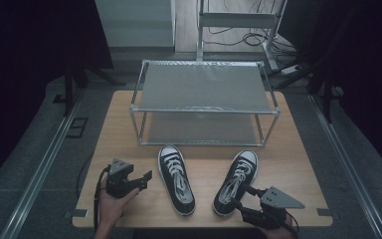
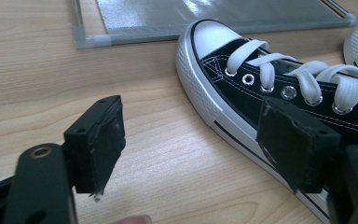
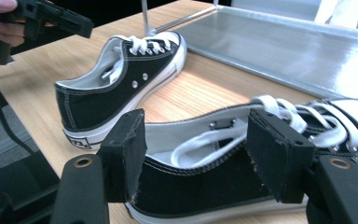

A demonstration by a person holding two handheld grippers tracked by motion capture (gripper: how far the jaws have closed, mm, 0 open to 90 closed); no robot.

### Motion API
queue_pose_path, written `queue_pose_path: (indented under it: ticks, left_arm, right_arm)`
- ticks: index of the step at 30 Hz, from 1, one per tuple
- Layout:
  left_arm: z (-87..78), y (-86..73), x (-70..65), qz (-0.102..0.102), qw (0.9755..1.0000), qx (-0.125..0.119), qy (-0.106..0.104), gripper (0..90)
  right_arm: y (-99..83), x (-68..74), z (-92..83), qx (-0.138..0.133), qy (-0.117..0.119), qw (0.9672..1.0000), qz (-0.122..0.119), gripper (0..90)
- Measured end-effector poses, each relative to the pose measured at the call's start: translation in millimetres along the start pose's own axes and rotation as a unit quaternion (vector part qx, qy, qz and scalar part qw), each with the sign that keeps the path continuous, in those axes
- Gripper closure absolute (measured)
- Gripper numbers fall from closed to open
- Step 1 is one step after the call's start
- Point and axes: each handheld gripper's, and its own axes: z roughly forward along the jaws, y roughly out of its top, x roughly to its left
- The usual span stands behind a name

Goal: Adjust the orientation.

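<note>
Two black canvas sneakers with white laces and toe caps lie on the wooden table, toes pointing away. The left shoe [image 1: 176, 180] [image 2: 270, 88] [image 3: 121, 88] sits just right of my left gripper [image 1: 145, 180] [image 2: 196, 144], which is open; its right pad [image 2: 293, 140] hovers over the shoe's side. The right shoe [image 1: 235, 181] [image 3: 205, 191] lies heel towards my right gripper [image 1: 239, 195] [image 3: 200, 156], open, its jaws hovering apart just before the heel-side opening. Nothing is gripped.
A two-shelf metal rack [image 1: 204, 89] [image 2: 214, 14] [image 3: 284, 46] stands on the table [image 1: 114, 129] behind the shoes, both shelves bare. A hand holds the left gripper [image 3: 51, 18] at the far left. Dark curtains and cables surround the table.
</note>
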Motion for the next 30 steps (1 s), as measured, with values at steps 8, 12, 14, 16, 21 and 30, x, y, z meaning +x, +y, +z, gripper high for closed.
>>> queue_pose_path:
  ticks: [8,12,14,16,21,30]
  left_arm:
    - [-4.5,-2.0,-2.9,0.005,1.0000,-0.001,0.003,26.9]
    - [-10.2,-0.9,-3.7,0.010,0.9999,-0.002,0.006,27.4]
    - [-12.8,-0.8,-3.3,0.009,0.9999,-0.001,0.004,27.5]
    - [-14.9,-1.1,-2.8,0.010,0.9999,-0.003,0.004,27.5]
    - [-15.0,-2.5,0.1,0.008,1.0000,-0.001,0.003,27.3]
    - [-10.7,-4.8,-1.4,0.009,0.9999,0.009,0.001,27.4]
  right_arm:
    - [15.0,27.7,6.2,-0.005,0.027,0.9993,-0.023,48.7]
    - [25.3,58.8,19.1,0.002,0.061,0.9969,-0.051,56.7]
    - [28.1,71.1,26.9,0.008,0.071,0.9954,-0.064,59.4]
    - [30.0,82.3,36.9,0.018,0.081,0.9942,-0.069,63.1]
    - [26.8,92.2,63.5,0.054,0.069,0.9946,-0.055,72.2]
    - [10.0,84.7,69.0,0.089,0.029,0.9949,-0.037,81.5]
